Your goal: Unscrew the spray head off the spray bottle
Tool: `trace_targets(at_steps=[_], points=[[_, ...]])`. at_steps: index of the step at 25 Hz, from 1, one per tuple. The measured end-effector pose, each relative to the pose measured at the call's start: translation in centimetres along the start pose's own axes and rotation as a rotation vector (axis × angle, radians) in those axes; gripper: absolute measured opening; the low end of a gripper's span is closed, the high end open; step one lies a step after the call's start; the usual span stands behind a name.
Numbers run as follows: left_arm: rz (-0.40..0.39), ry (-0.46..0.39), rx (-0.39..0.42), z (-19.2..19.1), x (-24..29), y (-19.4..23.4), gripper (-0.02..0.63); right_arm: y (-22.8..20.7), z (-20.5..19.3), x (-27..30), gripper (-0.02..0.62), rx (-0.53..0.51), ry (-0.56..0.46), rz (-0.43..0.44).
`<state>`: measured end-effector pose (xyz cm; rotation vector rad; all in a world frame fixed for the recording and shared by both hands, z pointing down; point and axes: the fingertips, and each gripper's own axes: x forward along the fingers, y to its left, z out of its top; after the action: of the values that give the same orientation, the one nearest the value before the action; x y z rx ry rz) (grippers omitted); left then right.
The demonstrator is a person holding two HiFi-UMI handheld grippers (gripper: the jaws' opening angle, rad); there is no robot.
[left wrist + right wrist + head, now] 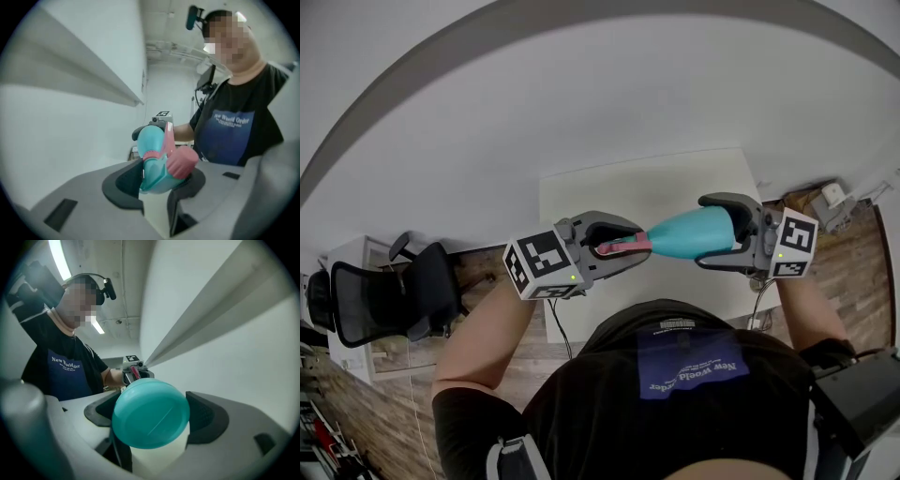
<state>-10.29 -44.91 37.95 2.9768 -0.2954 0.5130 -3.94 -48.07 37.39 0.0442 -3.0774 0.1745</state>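
Left fingers (119, 185) partly closed, pinching the spray head (168, 161). The dark pads press on the teal body of the head from both sides, and the pink trigger and the pink round nozzle cap stick out on the side toward the person. The left gripper (628, 246) is rolled so its marker cube faces the head camera.

Right fingers (206, 416) are spread wide and clamped on the base end of the spray bottle (151, 412). The round teal bottom faces the right gripper camera and fills the gap between the pads. The right gripper (722, 232) points about level, toward the left one.

The bottle is off the counter (609, 202) and held in the air between the two grippers. It lies on its side, narrow neck toward the left gripper, and the head is on the bottle (can't tell how far unscrewed).

In the head view the bottle shows over the near edge of the white counter. A black office chair (384, 300) stands well apart at the left, on a wood floor (487, 361). The person wears a black shirt (234, 136) with a blue print.
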Motion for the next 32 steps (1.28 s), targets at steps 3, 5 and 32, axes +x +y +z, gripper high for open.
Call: trace_targets(at_steps=[3,5,32], points=[[-0.064,-0.030,-0.196,-0.3,-0.3,0.2,0.138,0.4,0.5,0.3,0.426,-0.096,0.019,-0.009],[-0.101,-0.041,-0.299,-0.5,-0.3,0.0,0.138,0.9,0.5,0.4,0.426,-0.148,0.036,-0.008],[-0.383,-0.382,-0.985,-1.9,-0.9,-0.8,0.138,3.5,0.3,0.5,0.426,-0.534,0.216,0.002]])
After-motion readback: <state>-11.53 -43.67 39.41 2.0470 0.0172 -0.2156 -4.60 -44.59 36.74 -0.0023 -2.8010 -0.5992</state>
